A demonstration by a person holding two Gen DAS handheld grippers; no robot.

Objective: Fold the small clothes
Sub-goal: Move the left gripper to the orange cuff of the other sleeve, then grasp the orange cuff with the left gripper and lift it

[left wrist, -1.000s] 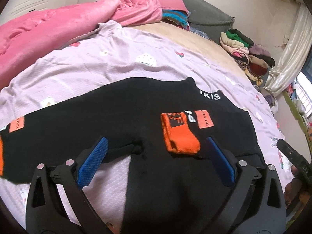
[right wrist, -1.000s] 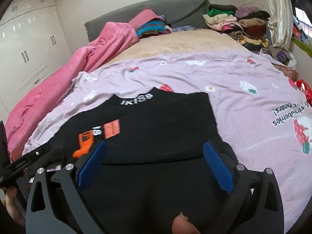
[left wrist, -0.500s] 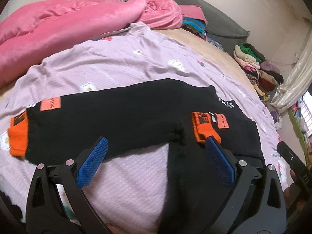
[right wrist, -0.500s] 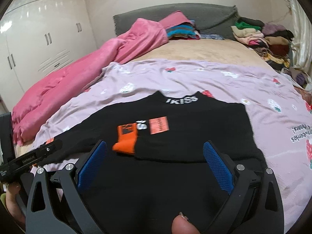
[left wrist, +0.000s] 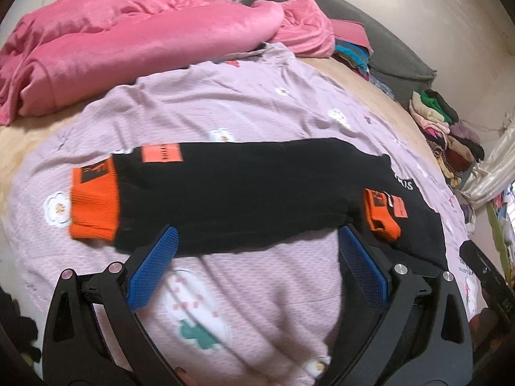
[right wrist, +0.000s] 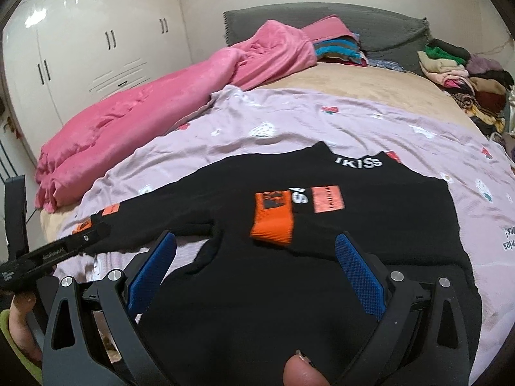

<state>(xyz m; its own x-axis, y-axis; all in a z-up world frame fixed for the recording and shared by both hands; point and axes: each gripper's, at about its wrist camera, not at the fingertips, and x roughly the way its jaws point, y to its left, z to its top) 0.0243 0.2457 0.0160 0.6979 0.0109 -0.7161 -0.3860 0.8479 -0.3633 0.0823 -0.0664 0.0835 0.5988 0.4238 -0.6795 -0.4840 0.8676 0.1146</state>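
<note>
Black sweater [right wrist: 370, 225] lies half-folded on the bed, one sleeve [left wrist: 241, 189] outstretched for the wide-spread, empty left gripper [left wrist: 257, 267] to take; right gripper [right wrist: 254, 276] equally spread.

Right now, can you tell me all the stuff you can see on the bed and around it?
Sweater: one, black with orange cuffs, flat on the sheet, one sleeve folded across, the other stretched out.
Sheet: one, lilac with strawberries, over the bed.
Blanket: one, pink, bunched along the far side.
Clothes pile: one, mixed colours, far corner.
Headboard: one, grey, far end.
Wardrobe: one, white, beside the bed.
Curtain: one, cream, at the window.
Left gripper: black, blue pads, open.
Right gripper: the same, open.
Thumb: one, under the right gripper.
</note>
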